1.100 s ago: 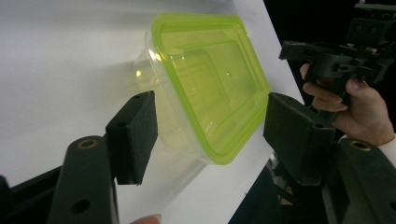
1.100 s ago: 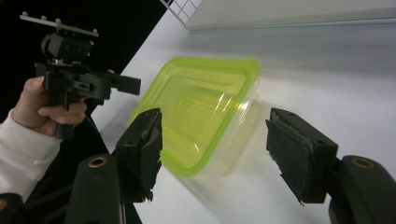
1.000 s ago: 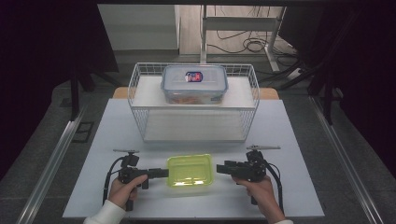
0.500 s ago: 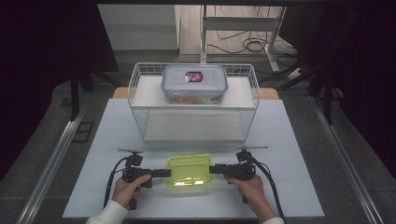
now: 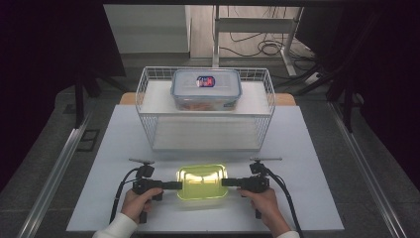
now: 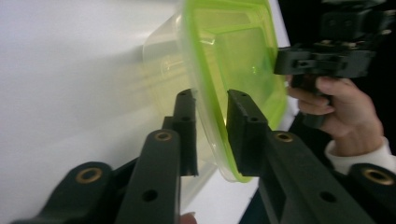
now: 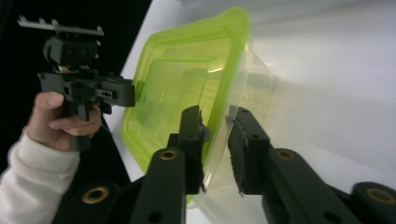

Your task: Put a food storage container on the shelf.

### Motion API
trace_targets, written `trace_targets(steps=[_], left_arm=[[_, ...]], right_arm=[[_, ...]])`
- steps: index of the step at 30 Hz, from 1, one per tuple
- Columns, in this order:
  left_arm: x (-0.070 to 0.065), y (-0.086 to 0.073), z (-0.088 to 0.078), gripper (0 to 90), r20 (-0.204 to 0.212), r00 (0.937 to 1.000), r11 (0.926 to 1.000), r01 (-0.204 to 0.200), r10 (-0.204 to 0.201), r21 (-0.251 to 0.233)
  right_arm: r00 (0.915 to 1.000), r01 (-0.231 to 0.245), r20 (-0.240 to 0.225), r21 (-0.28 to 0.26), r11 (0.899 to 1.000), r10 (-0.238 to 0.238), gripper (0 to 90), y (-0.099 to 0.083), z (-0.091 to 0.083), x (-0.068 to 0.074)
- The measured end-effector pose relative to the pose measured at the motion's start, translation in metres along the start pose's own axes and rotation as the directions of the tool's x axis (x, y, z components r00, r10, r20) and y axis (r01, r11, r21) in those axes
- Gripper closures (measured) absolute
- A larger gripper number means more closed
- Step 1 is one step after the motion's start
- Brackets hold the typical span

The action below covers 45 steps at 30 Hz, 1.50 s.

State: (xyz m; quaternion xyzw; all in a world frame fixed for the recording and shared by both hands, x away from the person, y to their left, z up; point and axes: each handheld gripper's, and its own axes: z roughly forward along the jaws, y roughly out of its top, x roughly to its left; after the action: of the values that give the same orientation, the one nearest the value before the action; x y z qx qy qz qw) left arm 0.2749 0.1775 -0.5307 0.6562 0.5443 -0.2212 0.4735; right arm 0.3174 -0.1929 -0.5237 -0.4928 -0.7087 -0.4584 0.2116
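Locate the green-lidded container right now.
In the high view the green-lidded container sits on the white table near its front edge, between the left gripper and right gripper, in front of the wire basket.

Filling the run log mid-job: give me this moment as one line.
left claw: closing on lidded container left rim, gap showing | right claw: closing on right rim, gap showing | container: on table | basket: behind
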Motion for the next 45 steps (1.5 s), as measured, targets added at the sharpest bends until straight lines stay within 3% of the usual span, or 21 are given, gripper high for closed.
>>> trace_targets(steps=[2,9,22,27,32,45], left_arm=[[-0.003,0.000,-0.003,78.8,0.011,0.9999,0.9998,-0.009,0.009,-0.020],[-0.009,-0.003,-0.009,79.6,0.030,0.9988,0.9990,-0.038,0.039,-0.023],[-0.028,-0.002,-0.022,79.9,0.070,0.9928,0.9943,-0.094,0.097,-0.049],[-0.034,-0.001,-0.024,80.0,0.080,0.9916,0.9938,-0.097,0.101,-0.053],[-0.040,0.001,-0.027,79.9,0.074,0.9894,0.9911,-0.121,0.125,-0.057],[-0.045,0.009,-0.030,80.4,0.073,0.9884,0.9901,-0.130,0.133,-0.053]], right_arm=[[0.9999,-0.008,-0.009,-0.002,1.000,0.008,78.3,0.000,-0.002,0.001],[0.9999,0.005,-0.013,-0.002,1.000,-0.005,79.7,-0.002,-0.006,0.007],[0.9960,0.058,-0.067,-0.026,0.998,-0.059,80.1,0.001,-0.022,0.024],[0.9936,0.083,-0.075,-0.033,0.996,-0.085,80.0,0.002,-0.030,0.031],[0.9923,0.088,-0.083,-0.041,0.995,-0.092,80.3,0.003,-0.032,0.033],[0.9909,0.108,-0.074,-0.056,0.993,-0.112,80.3,0.008,-0.038,0.042]])
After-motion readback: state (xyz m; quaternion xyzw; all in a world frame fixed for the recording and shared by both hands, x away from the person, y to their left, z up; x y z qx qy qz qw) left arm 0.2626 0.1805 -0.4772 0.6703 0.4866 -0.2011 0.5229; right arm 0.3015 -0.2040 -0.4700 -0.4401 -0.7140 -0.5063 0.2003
